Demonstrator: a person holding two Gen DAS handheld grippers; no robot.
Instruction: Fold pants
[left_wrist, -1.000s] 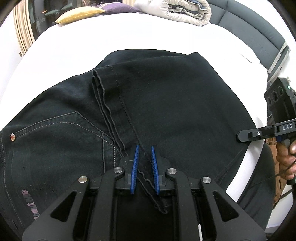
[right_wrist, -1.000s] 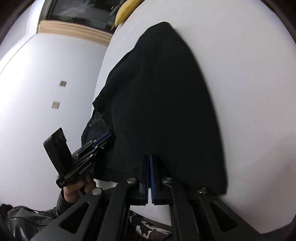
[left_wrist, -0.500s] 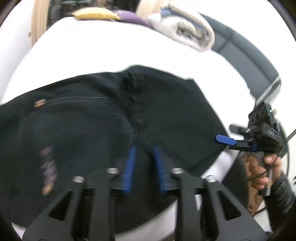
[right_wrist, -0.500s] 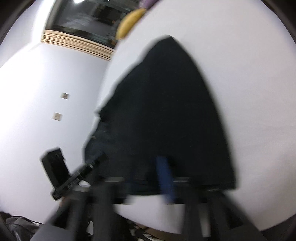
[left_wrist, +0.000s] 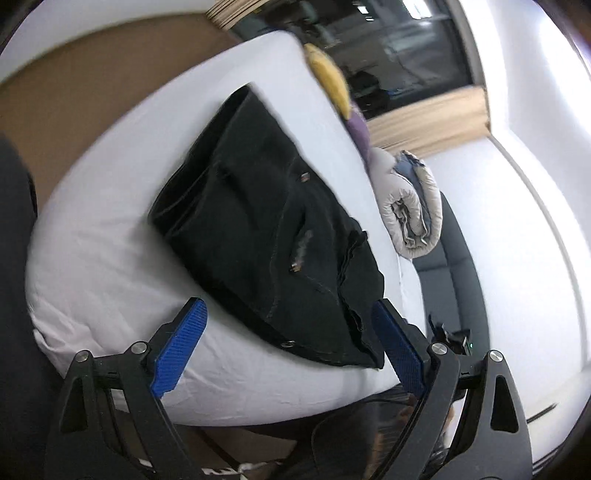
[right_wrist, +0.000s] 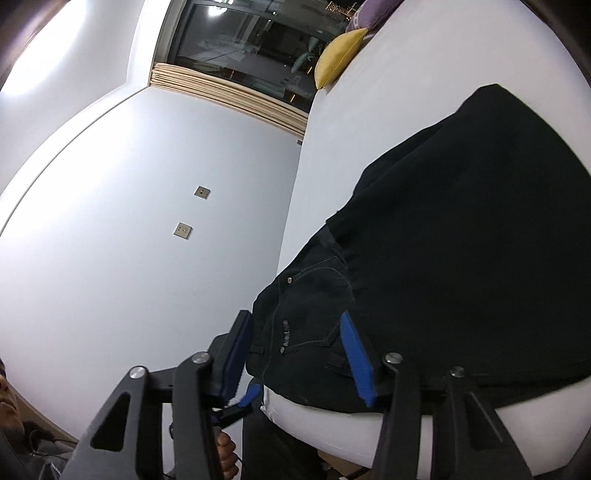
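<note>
The black pants (left_wrist: 266, 236) lie folded in a compact bundle on the white bed (left_wrist: 110, 229), near its front edge. They also show in the right wrist view (right_wrist: 461, 240), with a pocket and rivet toward me. My left gripper (left_wrist: 291, 343) is open and empty, drawn back off the bed's edge in front of the pants. My right gripper (right_wrist: 299, 354) is open and empty, its blue pads either side of the pocket corner, not gripping it.
A yellow cushion (left_wrist: 328, 81), a purple cushion (left_wrist: 358, 129) and a rolled grey duvet (left_wrist: 410, 206) lie at the far end of the bed. A dark headboard (left_wrist: 454, 266) runs behind it. A white wall (right_wrist: 129, 221) stands beside the bed.
Both grippers were shut on the pants' edge a second ago. Both have opened, let go and pulled back; the left wrist view has swung round.
</note>
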